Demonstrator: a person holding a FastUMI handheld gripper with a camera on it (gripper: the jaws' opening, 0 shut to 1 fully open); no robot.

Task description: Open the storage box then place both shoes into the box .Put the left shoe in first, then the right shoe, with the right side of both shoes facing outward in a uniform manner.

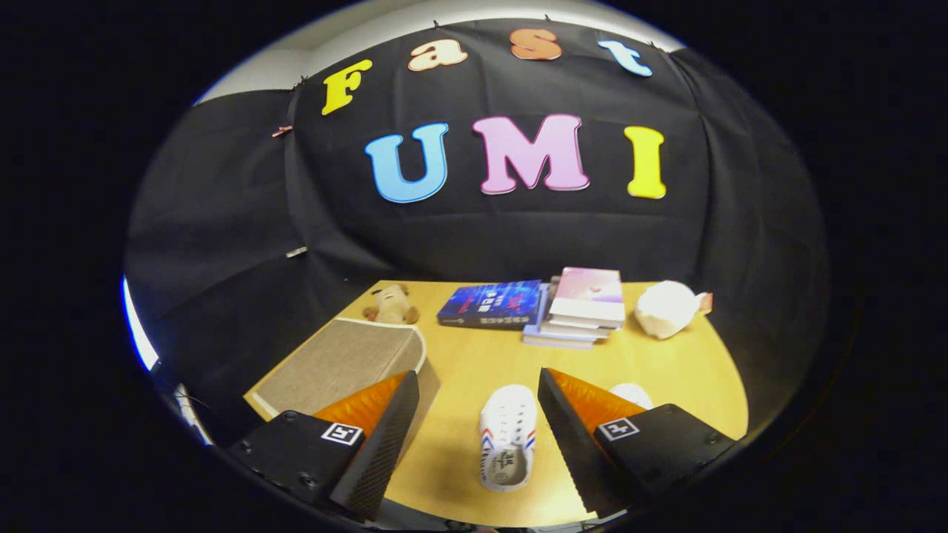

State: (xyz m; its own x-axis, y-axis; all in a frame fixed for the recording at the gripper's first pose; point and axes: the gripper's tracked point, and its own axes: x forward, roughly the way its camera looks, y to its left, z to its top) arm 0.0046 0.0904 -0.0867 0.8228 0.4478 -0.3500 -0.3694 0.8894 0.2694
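My gripper (478,389) stands open above the wooden table (652,363), nothing held between its fingers. A white shoe (507,437) with red and blue side stripes lies on the table between the fingers, toe pointing away from me. A second white shoe (632,394) peeks out behind the right finger, mostly hidden. The grey fabric storage box (344,363) with white trim sits to the left, its lid closed, partly behind the left finger.
At the table's far side lie a blue book (490,303), a stack of books (581,307) with a pink one on top, a white plush (666,309) to the right and a small tan plush toy (390,303) behind the box.
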